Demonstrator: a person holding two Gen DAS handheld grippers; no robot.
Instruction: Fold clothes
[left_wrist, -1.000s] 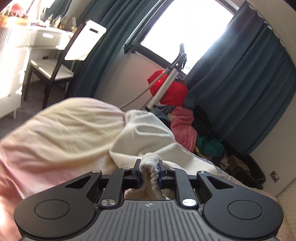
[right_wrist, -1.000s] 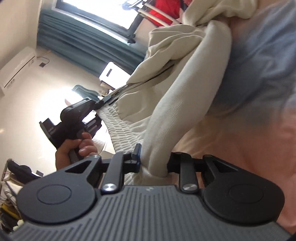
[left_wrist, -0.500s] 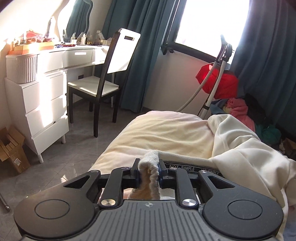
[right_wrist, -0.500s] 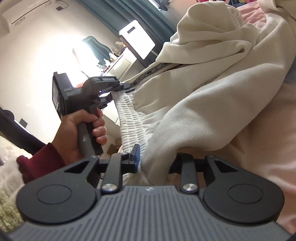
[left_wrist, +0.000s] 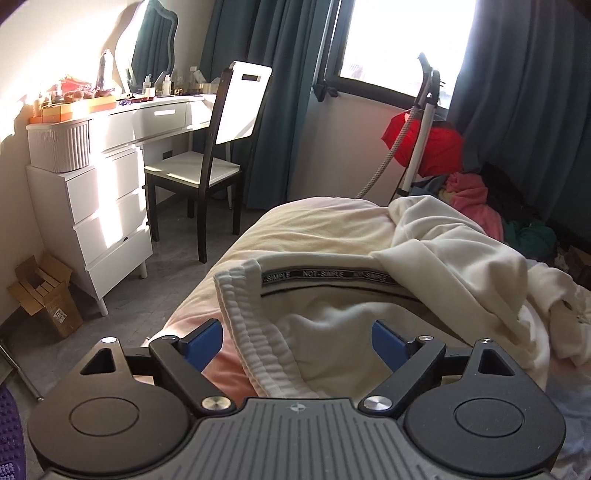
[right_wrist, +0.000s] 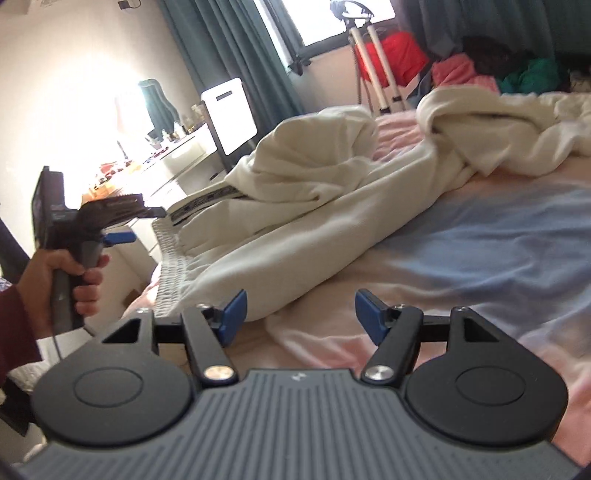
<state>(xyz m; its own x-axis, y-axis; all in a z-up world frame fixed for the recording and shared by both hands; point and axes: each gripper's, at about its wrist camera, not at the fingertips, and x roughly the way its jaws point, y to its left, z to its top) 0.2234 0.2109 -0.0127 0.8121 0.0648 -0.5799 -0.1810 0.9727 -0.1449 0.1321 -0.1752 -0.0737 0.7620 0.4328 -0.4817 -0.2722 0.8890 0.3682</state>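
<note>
Both grippers are now standing wide apart and holding nothing: half a second ago the left gripper was pinching the ribbed waistband and the right gripper was clamped on a fold of the cream sweatpants. The garment is now lying rumpled on the bed, waistband toward the near edge. The release is suggesting a laying-down, with smoothing or regripping probably coming before any fold.
</note>
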